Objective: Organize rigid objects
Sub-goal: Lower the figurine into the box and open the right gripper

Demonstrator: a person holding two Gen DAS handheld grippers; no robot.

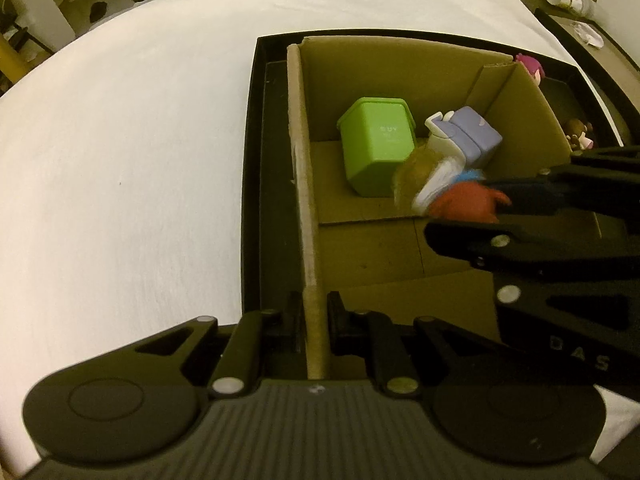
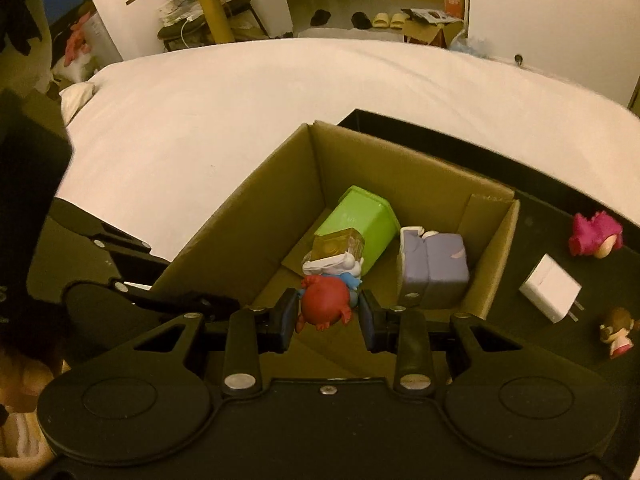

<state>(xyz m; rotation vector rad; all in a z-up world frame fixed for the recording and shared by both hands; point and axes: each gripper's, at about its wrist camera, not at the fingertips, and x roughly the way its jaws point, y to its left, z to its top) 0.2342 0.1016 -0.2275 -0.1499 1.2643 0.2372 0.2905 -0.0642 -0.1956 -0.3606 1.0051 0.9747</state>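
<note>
Red-and-blue figurine, clamped between the pads of the right gripper, hangs above the near part of the cardboard box, not yet released. The left gripper is pinched narrow on the box's near left wall, apparently steadying it. Inside the box lie two items: one green bin-shaped container towards the far wall and one lilac block toy beside it on the right. Outside the box, to its right on the black tray, three items remain: one pink plush-like figure, one white charger and one small brown-haired doll. Judged progress: two pieces stowed, a third about to join, three left, so roughly halfway. The tray rests on a white bed.
</note>
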